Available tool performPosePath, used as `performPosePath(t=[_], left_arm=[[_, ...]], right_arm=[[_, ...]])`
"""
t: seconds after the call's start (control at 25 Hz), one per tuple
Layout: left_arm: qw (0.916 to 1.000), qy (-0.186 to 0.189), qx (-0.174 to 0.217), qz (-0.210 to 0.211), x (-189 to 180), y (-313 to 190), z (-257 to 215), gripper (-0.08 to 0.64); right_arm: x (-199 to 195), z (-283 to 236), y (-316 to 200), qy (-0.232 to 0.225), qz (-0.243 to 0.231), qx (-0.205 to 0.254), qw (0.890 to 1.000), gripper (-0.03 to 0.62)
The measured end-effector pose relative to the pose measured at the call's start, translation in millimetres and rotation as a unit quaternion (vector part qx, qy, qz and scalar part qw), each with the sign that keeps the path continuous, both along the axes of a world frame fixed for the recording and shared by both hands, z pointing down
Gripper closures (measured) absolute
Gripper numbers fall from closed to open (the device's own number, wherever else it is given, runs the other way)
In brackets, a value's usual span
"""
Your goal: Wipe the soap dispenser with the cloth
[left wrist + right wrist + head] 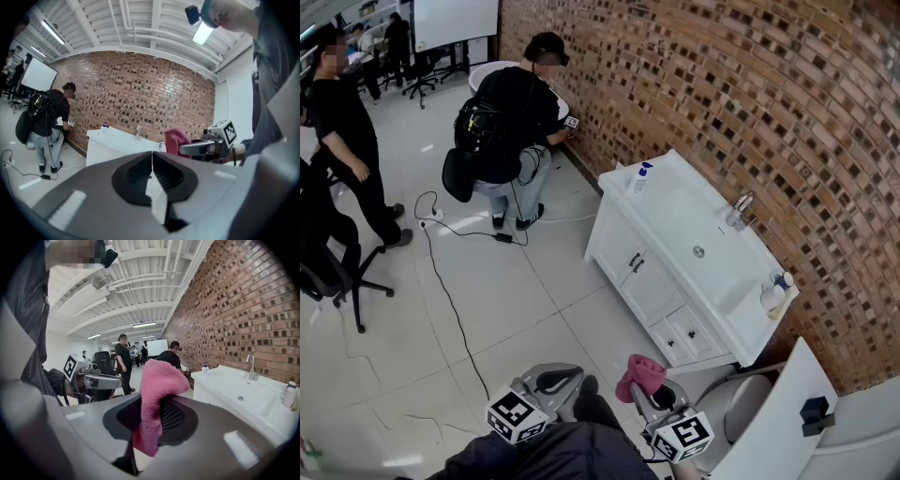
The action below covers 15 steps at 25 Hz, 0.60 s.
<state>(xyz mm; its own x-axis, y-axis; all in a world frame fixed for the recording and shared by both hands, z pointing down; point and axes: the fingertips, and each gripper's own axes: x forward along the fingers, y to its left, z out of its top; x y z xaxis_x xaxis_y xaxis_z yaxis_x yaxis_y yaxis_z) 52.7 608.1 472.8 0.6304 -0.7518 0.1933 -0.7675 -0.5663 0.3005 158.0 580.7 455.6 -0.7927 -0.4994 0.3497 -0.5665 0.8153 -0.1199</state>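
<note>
A pump soap dispenser (639,178) with a blue top stands on the far left corner of the white vanity (675,211); it also shows small in the left gripper view (104,127) and the right gripper view (205,369). My right gripper (639,386) (152,427) is shut on a pink cloth (637,372) (157,394), which folds up over the jaws. My left gripper (555,380) (152,161) is shut and empty. Both are held low in front of me, well short of the vanity. The cloth (177,140) sits to the left gripper's right.
A faucet (739,210) rises behind the basin, and a white bottle (773,295) stands at the vanity's near end. A toilet (741,403) is at the lower right. One person crouches by the brick wall (511,131); a cable (450,300) and an office chair (337,272) lie left.
</note>
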Motion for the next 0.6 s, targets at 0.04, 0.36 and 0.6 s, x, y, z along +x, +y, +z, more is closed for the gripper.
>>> performPosePath(t=[0.04,0.36,0.6], left_arm=[[1.0,0.001,0.0,0.0,-1.5,-9.8,0.5,0.557],[1.0,-0.001,-0.006,0.001,-14.7,-120.5,14.1,0.555],[1.0,-0.007,-0.006,0.003,-20.4,-261.1,13.7,0.555]], right_arm=[[-1.8,0.3,-10.3,-0.001,0.001,0.001,1.0,0.517],[-18.8,14.6,-120.6,0.0,-0.005,0.006,1.0,0.517],[-20.9,20.8,-256.5,-0.006,-0.001,0.006,1.0,0.517]])
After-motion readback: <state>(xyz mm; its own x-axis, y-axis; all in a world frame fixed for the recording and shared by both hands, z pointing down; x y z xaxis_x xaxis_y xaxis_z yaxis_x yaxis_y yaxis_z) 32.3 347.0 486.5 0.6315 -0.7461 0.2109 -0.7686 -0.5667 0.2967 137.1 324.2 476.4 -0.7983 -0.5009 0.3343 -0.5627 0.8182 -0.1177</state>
